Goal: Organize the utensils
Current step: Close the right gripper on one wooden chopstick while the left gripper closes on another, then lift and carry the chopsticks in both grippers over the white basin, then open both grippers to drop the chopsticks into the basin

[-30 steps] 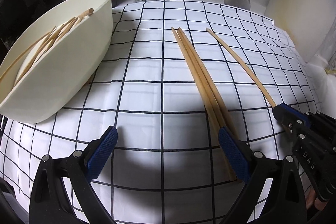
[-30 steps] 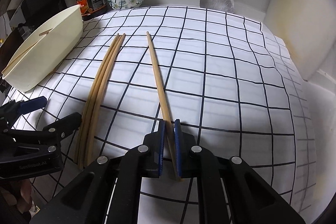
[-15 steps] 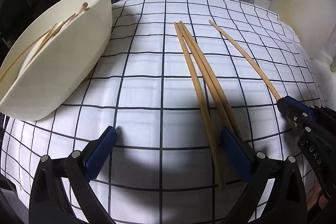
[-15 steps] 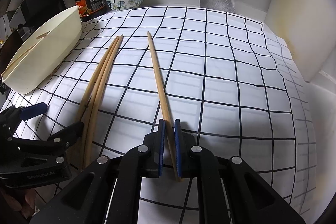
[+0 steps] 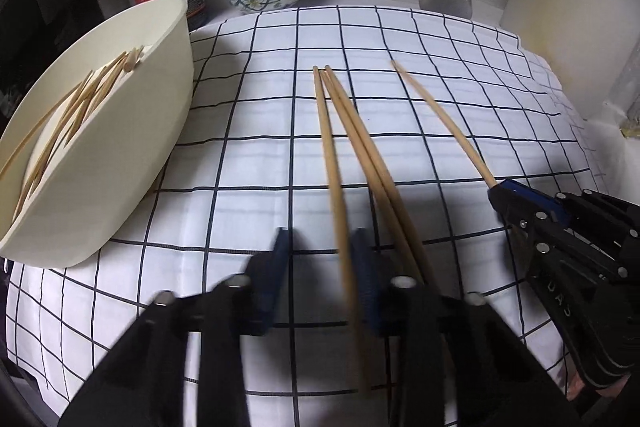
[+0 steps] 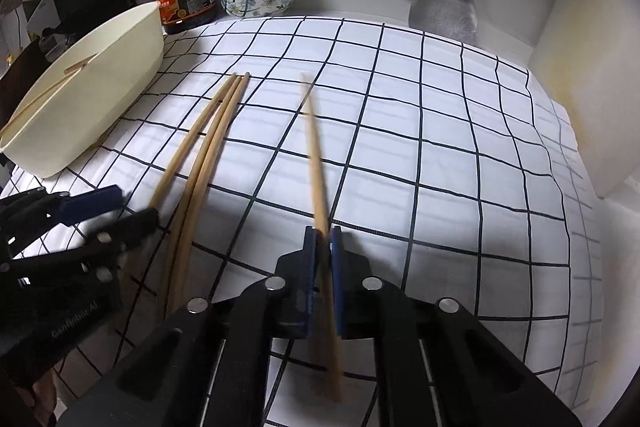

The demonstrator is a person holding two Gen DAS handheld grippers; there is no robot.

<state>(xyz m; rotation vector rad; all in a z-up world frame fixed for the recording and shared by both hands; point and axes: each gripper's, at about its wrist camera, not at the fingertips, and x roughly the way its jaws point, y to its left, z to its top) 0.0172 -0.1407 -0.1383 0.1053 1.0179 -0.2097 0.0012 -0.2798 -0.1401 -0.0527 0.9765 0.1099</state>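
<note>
Four chopsticks on the cloth (image 5: 260, 155): three (image 5: 352, 143) at twelve o'clock of the left gripper (image 5: 320, 267), whose jaws have just been closing with one stick between them, grip unclear; the right gripper (image 6: 323, 267) clamps the fourth (image 6: 316, 155). Only the left view shows the sticks inside the tub (image 5: 132, 131).

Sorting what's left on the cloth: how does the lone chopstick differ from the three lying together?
The lone chopstick is clamped between the right gripper's pads; the three chopsticks lie on the checked cloth. The lone chopstick sits apart; the three chopsticks meet at their far tips and fan out nearer the camera. Both are plain light wood, outside the cream tub.
</note>
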